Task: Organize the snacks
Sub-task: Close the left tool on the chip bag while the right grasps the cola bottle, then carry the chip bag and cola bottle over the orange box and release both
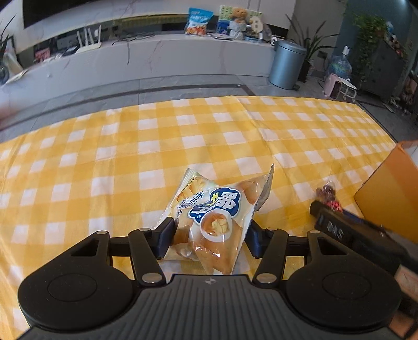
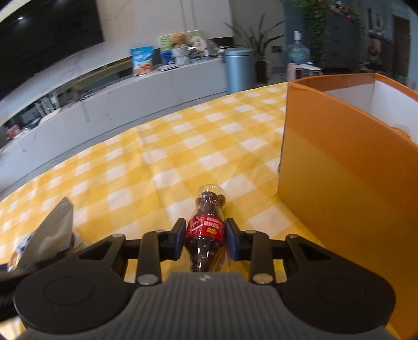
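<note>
On the yellow checked tablecloth (image 1: pixel 183 136), the left gripper (image 1: pixel 210 236) is clamped on a bread packet (image 1: pixel 211 222). The right gripper (image 2: pixel 206 242) is clamped on a small clear bottle (image 2: pixel 206 230) filled with dark chocolate balls. Just beside it stands an open orange box (image 2: pixel 339 183), white-lined; contents indistinct.

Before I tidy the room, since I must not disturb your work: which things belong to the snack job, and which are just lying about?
Job:
bread packet, between the left gripper fingers
candy bottle, between the right gripper fingers
orange box

Lying about:
bin
teddy bear
water jug
blue bag on the counter
</note>
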A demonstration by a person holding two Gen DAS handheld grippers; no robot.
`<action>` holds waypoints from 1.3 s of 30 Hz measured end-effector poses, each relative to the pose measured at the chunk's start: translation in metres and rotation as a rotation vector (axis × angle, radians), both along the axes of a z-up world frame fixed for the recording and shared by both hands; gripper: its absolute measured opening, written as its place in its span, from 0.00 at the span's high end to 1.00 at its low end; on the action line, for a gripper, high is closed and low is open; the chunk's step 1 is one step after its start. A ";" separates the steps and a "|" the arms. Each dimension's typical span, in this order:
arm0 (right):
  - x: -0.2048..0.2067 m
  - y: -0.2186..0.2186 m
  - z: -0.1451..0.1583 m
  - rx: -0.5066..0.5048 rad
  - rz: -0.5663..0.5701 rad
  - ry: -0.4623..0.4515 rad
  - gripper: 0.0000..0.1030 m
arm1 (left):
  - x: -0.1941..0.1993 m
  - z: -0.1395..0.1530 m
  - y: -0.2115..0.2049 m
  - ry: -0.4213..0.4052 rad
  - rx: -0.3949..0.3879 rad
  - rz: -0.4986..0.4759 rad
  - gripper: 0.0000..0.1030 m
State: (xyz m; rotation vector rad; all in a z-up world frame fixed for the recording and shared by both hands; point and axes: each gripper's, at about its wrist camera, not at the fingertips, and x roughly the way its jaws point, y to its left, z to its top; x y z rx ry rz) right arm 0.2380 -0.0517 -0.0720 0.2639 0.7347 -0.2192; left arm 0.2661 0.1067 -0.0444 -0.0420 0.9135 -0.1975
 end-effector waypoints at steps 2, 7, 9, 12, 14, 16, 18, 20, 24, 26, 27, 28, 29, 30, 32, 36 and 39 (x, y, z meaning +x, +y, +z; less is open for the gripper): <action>-0.009 -0.001 0.005 0.021 0.019 -0.003 0.70 | -0.002 0.004 0.002 0.001 -0.009 0.004 0.39; -0.032 -0.004 0.021 0.050 0.103 -0.027 0.70 | -0.014 0.019 0.002 -0.019 -0.021 0.014 0.39; -0.039 -0.008 0.028 0.094 0.148 -0.009 0.70 | -0.022 0.026 0.002 -0.028 -0.035 0.021 0.39; -0.054 -0.015 0.046 0.119 0.190 -0.036 0.70 | -0.035 0.042 -0.001 -0.053 -0.060 0.028 0.39; -0.065 -0.024 0.062 0.132 0.219 -0.069 0.70 | -0.044 0.053 -0.006 -0.077 -0.071 0.017 0.39; -0.076 -0.038 0.081 0.155 0.251 -0.107 0.70 | -0.054 0.065 -0.012 -0.095 -0.078 0.005 0.39; -0.087 -0.061 0.102 0.175 0.264 -0.150 0.70 | -0.063 0.076 -0.019 -0.119 -0.088 -0.006 0.39; -0.098 -0.090 0.122 0.185 0.275 -0.193 0.70 | -0.072 0.088 -0.027 -0.142 -0.102 -0.021 0.39; -0.105 -0.151 0.147 0.053 0.319 -0.201 0.70 | -0.085 0.105 -0.047 -0.172 -0.129 -0.077 0.39; -0.098 -0.178 0.147 -0.071 0.345 -0.132 0.70 | -0.089 0.111 -0.059 -0.180 -0.142 -0.096 0.39; -0.094 -0.192 0.144 -0.116 0.352 -0.094 0.70 | -0.090 0.113 -0.065 -0.182 -0.151 -0.104 0.39; -0.091 -0.205 0.140 -0.141 0.357 -0.065 0.70 | -0.092 0.114 -0.071 -0.182 -0.161 -0.113 0.39; -0.088 -0.218 0.135 -0.156 0.363 -0.043 0.70 | -0.092 0.116 -0.077 -0.182 -0.174 -0.123 0.39; -0.085 -0.227 0.130 -0.174 0.372 -0.026 0.70 | -0.092 0.117 -0.084 -0.180 -0.188 -0.135 0.39; -0.079 -0.236 0.119 -0.229 0.383 0.009 0.70 | -0.092 0.117 -0.098 -0.166 -0.208 -0.155 0.39; -0.071 -0.250 0.100 -0.304 0.366 0.043 0.70 | -0.091 0.115 -0.126 -0.142 -0.203 -0.202 0.39; -0.077 -0.255 0.093 -0.368 0.339 0.036 0.63 | -0.090 0.114 -0.143 -0.133 -0.181 -0.229 0.39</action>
